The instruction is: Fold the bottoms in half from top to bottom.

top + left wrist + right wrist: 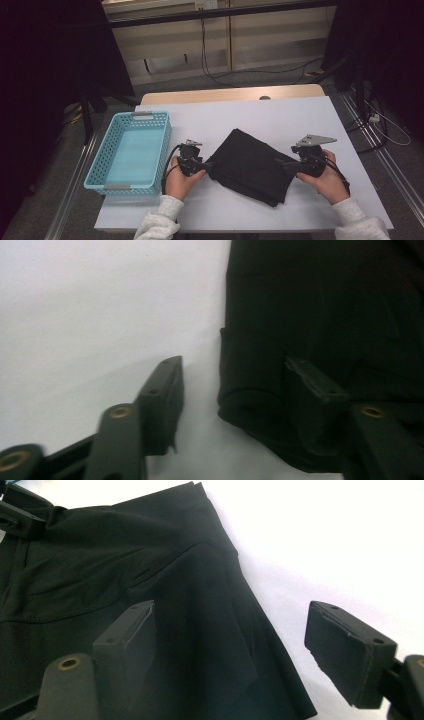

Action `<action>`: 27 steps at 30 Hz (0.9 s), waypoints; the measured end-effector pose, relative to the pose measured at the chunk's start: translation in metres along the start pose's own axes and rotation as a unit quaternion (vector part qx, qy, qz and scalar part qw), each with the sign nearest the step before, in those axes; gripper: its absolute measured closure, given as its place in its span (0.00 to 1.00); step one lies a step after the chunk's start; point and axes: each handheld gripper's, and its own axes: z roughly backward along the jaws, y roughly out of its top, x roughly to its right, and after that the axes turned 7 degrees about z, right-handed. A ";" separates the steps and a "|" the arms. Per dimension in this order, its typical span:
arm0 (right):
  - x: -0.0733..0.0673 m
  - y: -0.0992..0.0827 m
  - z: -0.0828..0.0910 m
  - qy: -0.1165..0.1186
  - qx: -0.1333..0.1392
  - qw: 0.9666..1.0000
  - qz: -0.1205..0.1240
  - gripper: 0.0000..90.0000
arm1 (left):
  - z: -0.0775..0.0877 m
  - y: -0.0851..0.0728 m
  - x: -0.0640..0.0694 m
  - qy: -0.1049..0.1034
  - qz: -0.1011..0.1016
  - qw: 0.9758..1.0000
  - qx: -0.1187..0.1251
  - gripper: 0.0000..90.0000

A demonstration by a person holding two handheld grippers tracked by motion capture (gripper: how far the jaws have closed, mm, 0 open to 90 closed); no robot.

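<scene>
While the left claw [207, 165] stands half-open astride the near corner of the folded black cloth [250, 165] (flat on the white worktop [310, 120]) and the right claw [282, 164] gapes over its opposite edge, uneven pinches could unfold it.

Black cloth [250, 165]; turquoise perforated basket [129, 152]; white table [300, 120].

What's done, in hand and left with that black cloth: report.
Done: the black cloth lies folded on the table. In hand: left tongs and right tongs straddle its opposite edges, jaws open, not yet gripping. Left: probably gripping and moving it; the blue basket stands empty.
</scene>
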 end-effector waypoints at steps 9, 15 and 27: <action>0.000 0.000 0.000 0.001 0.001 1.000 0.003 0.23 | -0.002 0.000 0.004 -0.007 0.013 1.000 -0.005 0.71; 0.000 0.000 0.001 0.000 0.001 1.000 0.000 0.23 | -0.003 0.000 0.005 -0.016 0.033 0.999 -0.010 0.81; 0.002 -0.001 0.004 0.000 0.006 1.000 0.000 0.22 | -0.003 0.008 -0.003 -0.033 0.065 0.997 -0.019 0.87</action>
